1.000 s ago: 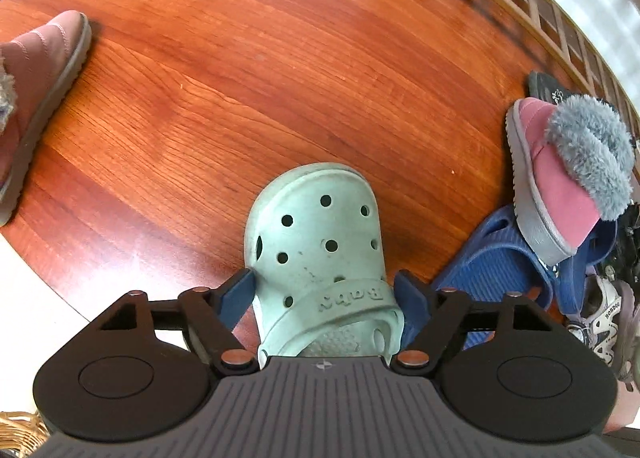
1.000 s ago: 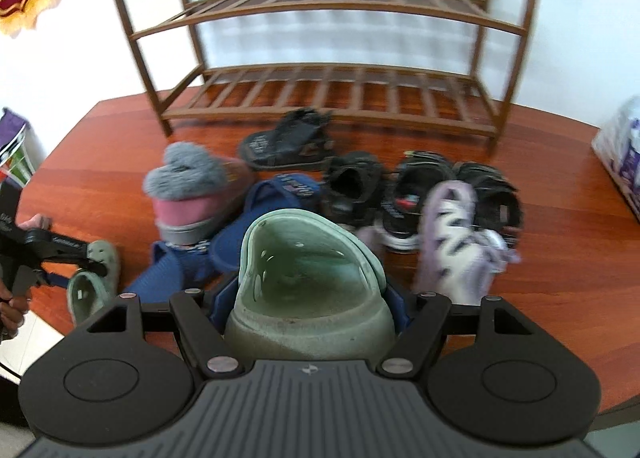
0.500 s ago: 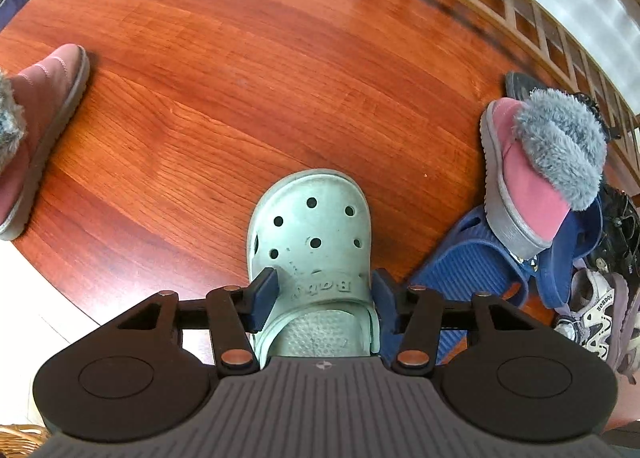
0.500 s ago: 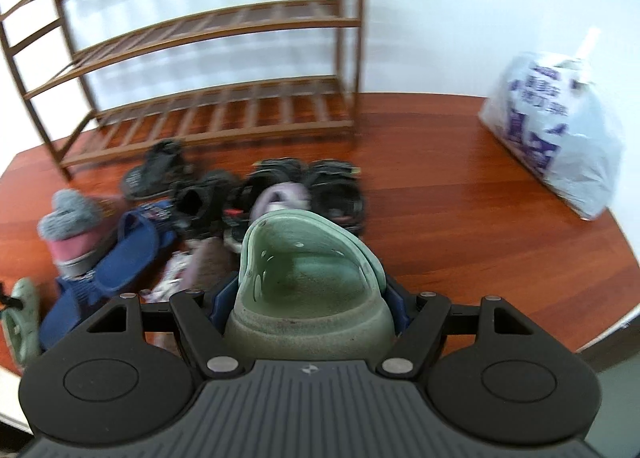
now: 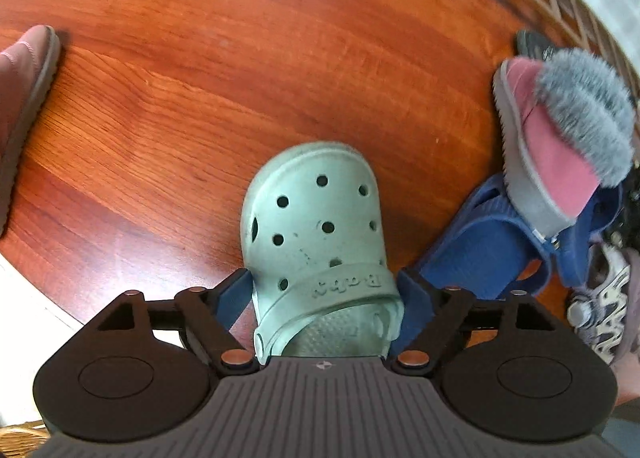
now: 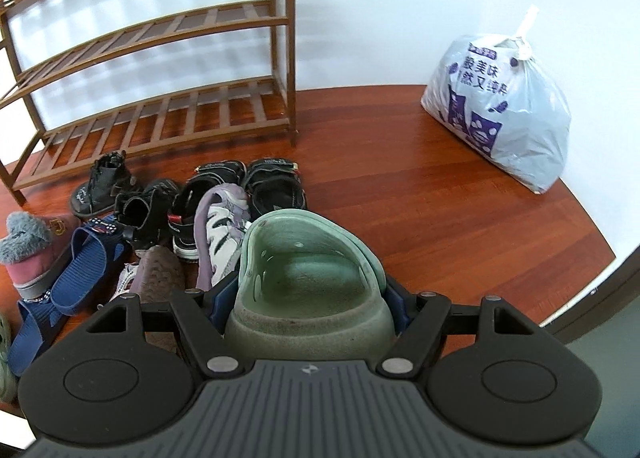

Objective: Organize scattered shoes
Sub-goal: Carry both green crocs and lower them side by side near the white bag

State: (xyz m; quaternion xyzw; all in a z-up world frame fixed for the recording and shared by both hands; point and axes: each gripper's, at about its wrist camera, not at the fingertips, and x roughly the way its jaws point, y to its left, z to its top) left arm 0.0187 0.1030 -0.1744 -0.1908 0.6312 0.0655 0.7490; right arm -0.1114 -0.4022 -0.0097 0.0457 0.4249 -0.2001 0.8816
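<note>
Each tongs grips one mint-green clog: the left tongs (image 5: 324,290) pinch the perforated clog (image 5: 314,218) near the table's front edge, and the right tongs (image 6: 310,296) hold its mate (image 6: 310,278). The shoe rack (image 6: 160,122) looks bare, and the shoe pile (image 6: 188,214) lies before it.

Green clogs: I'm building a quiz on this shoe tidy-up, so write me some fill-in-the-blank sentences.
1. Each gripper is shut on a pale ____ clog.
2. The rack shelves hold ____ shoes.
3. The fur-trimmed pink slipper rests on a ____ sandal.
4. The tied bag is white with ____ print.

Missing words: green; no; blue; purple
</note>
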